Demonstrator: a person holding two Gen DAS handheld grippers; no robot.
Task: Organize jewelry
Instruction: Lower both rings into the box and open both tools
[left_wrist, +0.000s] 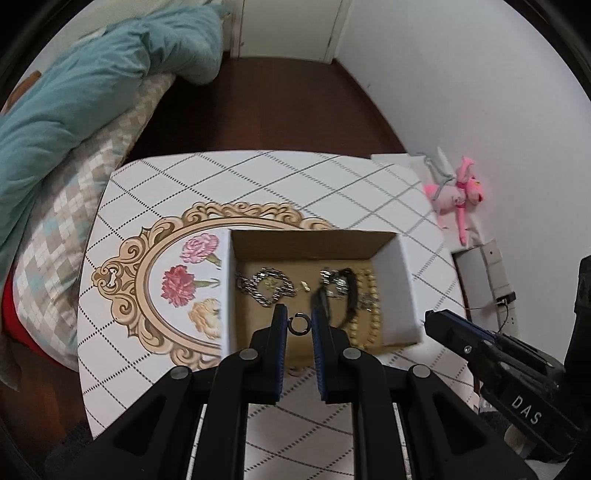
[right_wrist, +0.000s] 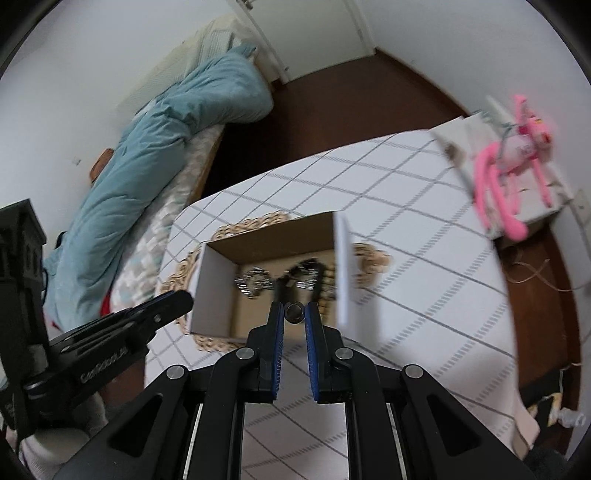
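Observation:
An open cardboard box (left_wrist: 400, 280) (right_wrist: 214, 280) stands on the table. It holds a silver chain bracelet (left_wrist: 266, 290) (right_wrist: 255, 282), a black-strapped watch (left_wrist: 334, 291) (right_wrist: 306, 275) and a beaded strand (left_wrist: 371, 314). My left gripper (left_wrist: 299, 318) hovers over the box's near side, shut on a small dark open ring (left_wrist: 298, 324). My right gripper (right_wrist: 294, 309) is above the box's near edge, shut on a second small dark ring (right_wrist: 294, 313). Each gripper shows in the other's view, the right gripper (left_wrist: 443, 326) at the right and the left gripper (right_wrist: 177, 300) at the left.
The table (left_wrist: 258, 177) (right_wrist: 424, 258) has a white diamond-grid cloth with an ornate printed frame of flowers (left_wrist: 184, 284). A pink plush toy (left_wrist: 460, 192) (right_wrist: 509, 173) lies at the far right. A bed with a teal duvet (left_wrist: 92, 92) (right_wrist: 155, 155) runs along the left, beside dark floor.

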